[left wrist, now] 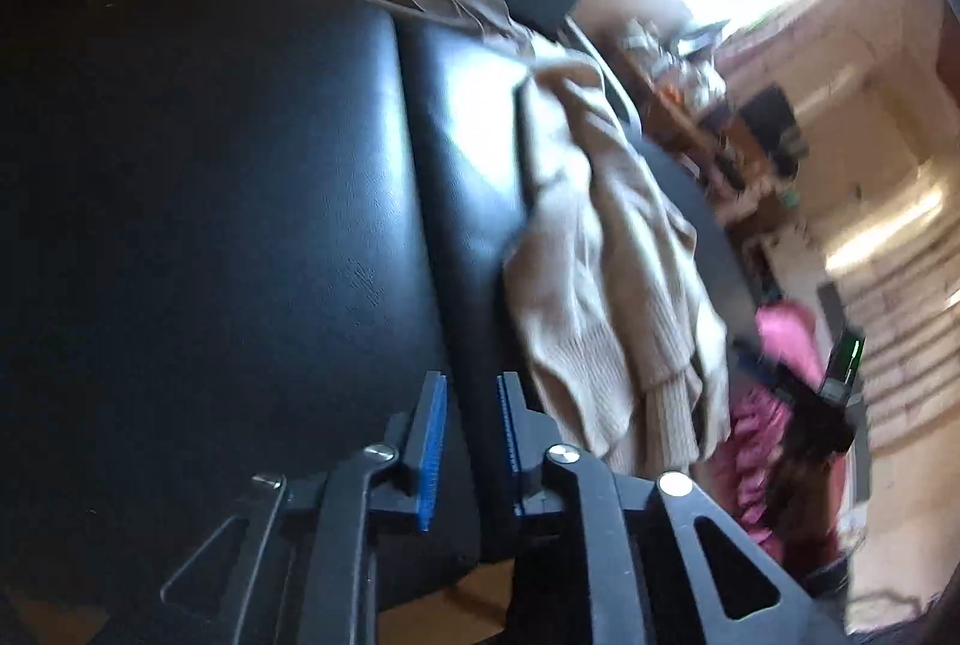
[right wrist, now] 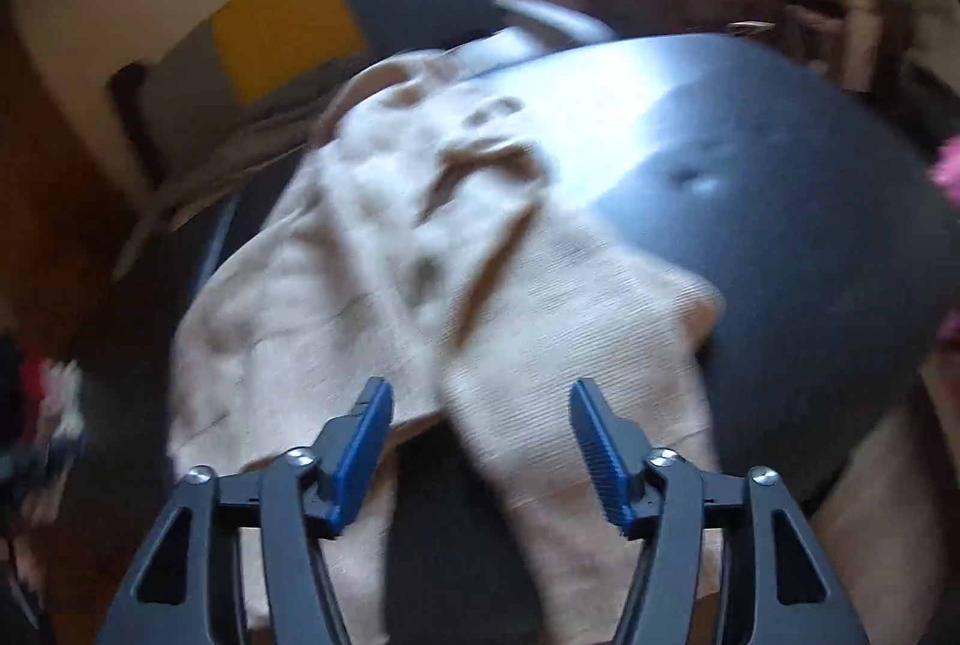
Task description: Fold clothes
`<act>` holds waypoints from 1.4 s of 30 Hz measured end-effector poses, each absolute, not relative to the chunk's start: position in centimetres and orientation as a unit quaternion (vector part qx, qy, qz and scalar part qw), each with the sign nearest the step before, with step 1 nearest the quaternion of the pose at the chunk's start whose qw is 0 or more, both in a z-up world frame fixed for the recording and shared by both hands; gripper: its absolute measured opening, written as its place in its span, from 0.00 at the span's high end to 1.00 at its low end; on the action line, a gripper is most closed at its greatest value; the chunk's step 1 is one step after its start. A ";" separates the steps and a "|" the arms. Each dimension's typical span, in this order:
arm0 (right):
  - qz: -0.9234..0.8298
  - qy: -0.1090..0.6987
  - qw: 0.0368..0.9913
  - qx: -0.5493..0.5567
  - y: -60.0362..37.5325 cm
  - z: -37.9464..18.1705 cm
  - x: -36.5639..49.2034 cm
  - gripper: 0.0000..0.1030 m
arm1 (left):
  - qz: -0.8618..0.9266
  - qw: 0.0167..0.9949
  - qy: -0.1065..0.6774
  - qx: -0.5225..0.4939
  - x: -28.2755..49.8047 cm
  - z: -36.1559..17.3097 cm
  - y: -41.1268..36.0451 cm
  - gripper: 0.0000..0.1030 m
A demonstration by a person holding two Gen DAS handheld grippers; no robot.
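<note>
Beige sweater [right wrist: 420, 249] rumpled on black table [right wrist: 750, 201]. Right gripper [right wrist: 480, 435] spread wide, left gripper [left wrist: 471, 441] narrowly parted, both empty. Pinch one layer only.

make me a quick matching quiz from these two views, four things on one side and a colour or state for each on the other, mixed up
Things:
1. beige knitted sweater
2. left hand-held gripper
3. right hand-held gripper
4. padded black leather surface

Colour or state:
A. jaws spread wide, over the fabric
B. glossy and dark, with a seam down the middle
C. crumpled, lying unfolded
D. jaws narrowly parted, holding nothing

Pairs: 1-C, 2-D, 3-A, 4-B
</note>
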State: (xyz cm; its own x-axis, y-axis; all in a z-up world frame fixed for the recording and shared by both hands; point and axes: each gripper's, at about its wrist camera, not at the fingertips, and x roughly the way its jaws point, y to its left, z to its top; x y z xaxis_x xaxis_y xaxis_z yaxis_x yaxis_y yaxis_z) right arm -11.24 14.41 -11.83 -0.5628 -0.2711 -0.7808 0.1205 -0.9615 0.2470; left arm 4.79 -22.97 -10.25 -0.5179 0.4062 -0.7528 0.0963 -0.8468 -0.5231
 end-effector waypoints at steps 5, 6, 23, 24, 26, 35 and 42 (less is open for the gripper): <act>-0.865 -0.085 0.088 0.487 15.3 -13.9 -11.8 0.13 | 0.830 0.163 -0.216 -0.487 1.1 -9.0 -16.5 0.76; -0.862 -0.069 0.077 0.496 15.1 -14.6 -11.9 0.12 | 0.826 0.170 -0.216 -0.492 0.1 -9.1 -15.2 0.76; -0.866 -0.133 0.127 0.466 15.3 -12.8 -14.1 0.77 | 0.790 0.140 -0.253 -0.541 2.9 -13.3 -14.1 0.75; -0.864 -0.148 0.147 0.459 14.5 -12.1 -14.7 0.77 | 0.791 0.132 -0.261 -0.538 3.4 -13.3 -15.0 0.75; -0.859 -0.177 0.186 0.444 12.8 -10.6 -15.9 0.78 | 0.792 0.118 -0.275 -0.532 4.4 -13.2 -16.6 0.75; -0.792 -0.265 0.392 0.387 1.1 -4.4 -19.6 0.78 | 0.813 0.017 -0.363 -0.456 9.6 -11.4 -26.6 0.74; -0.644 -0.121 0.580 0.485 -20.7 -9.7 -7.7 0.88 | 0.828 -0.062 -0.380 -0.408 13.3 -9.9 -33.2 0.73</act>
State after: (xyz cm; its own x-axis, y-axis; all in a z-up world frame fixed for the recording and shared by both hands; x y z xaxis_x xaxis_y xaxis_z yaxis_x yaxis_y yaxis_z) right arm -7.69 -20.75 -9.66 0.1426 -0.8636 -0.4836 0.6294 -0.2979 0.7177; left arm 13.29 -33.24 -9.90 -0.6597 0.2079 -0.7222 0.4122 -0.7035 -0.5790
